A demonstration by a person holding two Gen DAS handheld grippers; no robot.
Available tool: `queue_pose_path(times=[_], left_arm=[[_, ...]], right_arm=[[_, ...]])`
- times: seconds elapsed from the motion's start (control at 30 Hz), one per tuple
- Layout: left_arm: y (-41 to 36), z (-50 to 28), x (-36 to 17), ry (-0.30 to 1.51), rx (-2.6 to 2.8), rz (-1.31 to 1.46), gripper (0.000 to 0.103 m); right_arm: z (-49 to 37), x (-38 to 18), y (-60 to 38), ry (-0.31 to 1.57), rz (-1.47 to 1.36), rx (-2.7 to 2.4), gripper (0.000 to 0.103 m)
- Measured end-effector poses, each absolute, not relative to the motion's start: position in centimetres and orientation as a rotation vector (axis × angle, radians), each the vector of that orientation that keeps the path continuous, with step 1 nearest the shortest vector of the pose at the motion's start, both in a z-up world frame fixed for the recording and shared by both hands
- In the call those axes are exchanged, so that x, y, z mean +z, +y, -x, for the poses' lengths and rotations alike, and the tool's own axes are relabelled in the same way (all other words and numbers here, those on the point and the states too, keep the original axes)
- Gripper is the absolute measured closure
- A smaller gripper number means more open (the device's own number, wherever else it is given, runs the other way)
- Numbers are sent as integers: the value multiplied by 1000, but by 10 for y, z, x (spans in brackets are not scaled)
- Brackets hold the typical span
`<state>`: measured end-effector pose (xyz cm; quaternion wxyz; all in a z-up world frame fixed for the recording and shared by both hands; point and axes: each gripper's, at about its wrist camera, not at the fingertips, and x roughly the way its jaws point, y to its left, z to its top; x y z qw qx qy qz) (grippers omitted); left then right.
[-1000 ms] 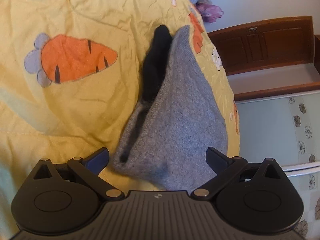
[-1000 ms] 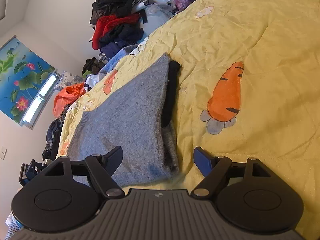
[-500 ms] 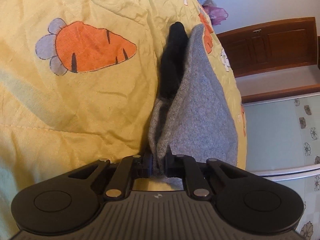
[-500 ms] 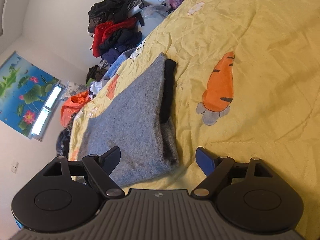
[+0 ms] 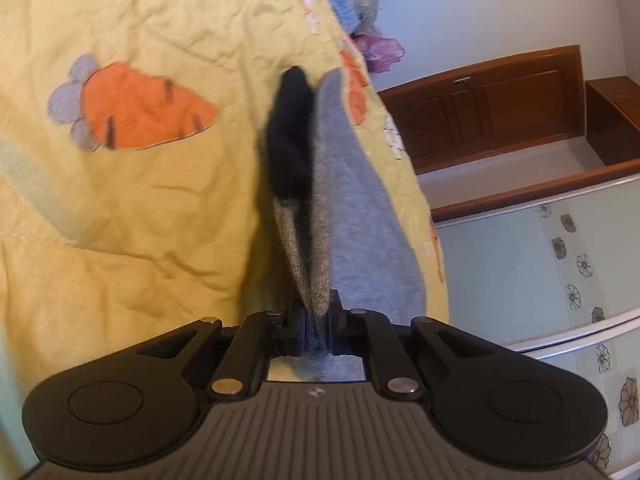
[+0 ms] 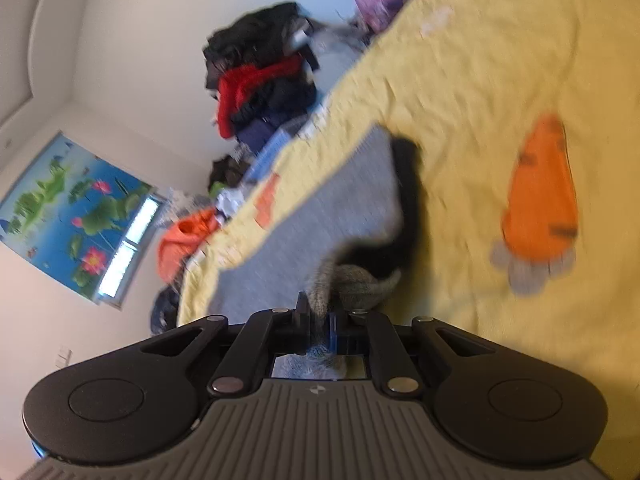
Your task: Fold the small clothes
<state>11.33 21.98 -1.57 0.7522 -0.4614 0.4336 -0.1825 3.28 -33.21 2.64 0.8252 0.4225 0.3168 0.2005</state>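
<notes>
The grey knitted garment (image 5: 352,216) on the yellow carrot-print quilt (image 5: 120,208) is now clamped by the left gripper (image 5: 318,330) and the just-closed right gripper (image 6: 318,326); folding can begin.

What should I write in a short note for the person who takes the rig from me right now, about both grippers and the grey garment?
Left gripper: shut on the near edge of the grey knit garment.
Right gripper: jaws have just closed, now shut on another part of the garment's near edge.
The garment, with a black piece along one side, lies on the yellow carrot-print quilt; its gripped edge is bunched and pulled up.
Done: both grips taken.
Left: probably carry the edge over to fold it, then release.
</notes>
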Motion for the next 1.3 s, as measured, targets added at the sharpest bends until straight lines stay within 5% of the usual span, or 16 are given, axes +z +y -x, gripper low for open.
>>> queue_pose_path(times=[0.17, 0.47, 0.53, 0.6, 0.63, 0.67, 0.7, 0.73, 1.1, 1.17, 1.2, 1.23, 1.27, 1.3], left_arm=[[217, -101, 5, 943, -406, 978, 94], [245, -63, -5, 969, -325, 944, 96], [256, -60, -16, 962, -340, 995, 96], [261, -61, -18, 951, -345, 1048, 84], [260, -64, -16, 966, -340, 1039, 44], [256, -68, -15, 968, -342, 1035, 0], [251, -73, -12, 942, -352, 1036, 0], [247, -78, -11, 948, -359, 1025, 0], [198, -130, -17, 1046, -318, 1012, 0], [192, -136, -17, 1034, -332, 984, 6], [191, -137, -14, 1023, -326, 947, 21], [189, -140, -15, 1040, -317, 911, 86], [190, -140, -18, 1071, -285, 903, 97], [192, -139, -20, 1065, -273, 890, 97]], right_arm=[[-14, 52, -344, 648, -848, 470, 90], [35, 26, -342, 685, -817, 467, 90], [26, 7, -348, 741, -794, 389, 84], [20, -3, -352, 798, -745, 315, 78], [20, -5, -353, 800, -749, 301, 51], [20, -6, -355, 781, -778, 348, 40], [20, -5, -355, 765, -797, 369, 14], [21, -3, -354, 747, -795, 367, 3], [-6, -2, -322, 761, -770, 398, 2], [-16, -2, -312, 767, -764, 407, 5], [-21, -3, -309, 771, -779, 414, 18], [-26, -8, -307, 788, -821, 431, 66], [-30, -14, -306, 815, -870, 431, 92], [-32, -19, -305, 813, -905, 431, 88]])
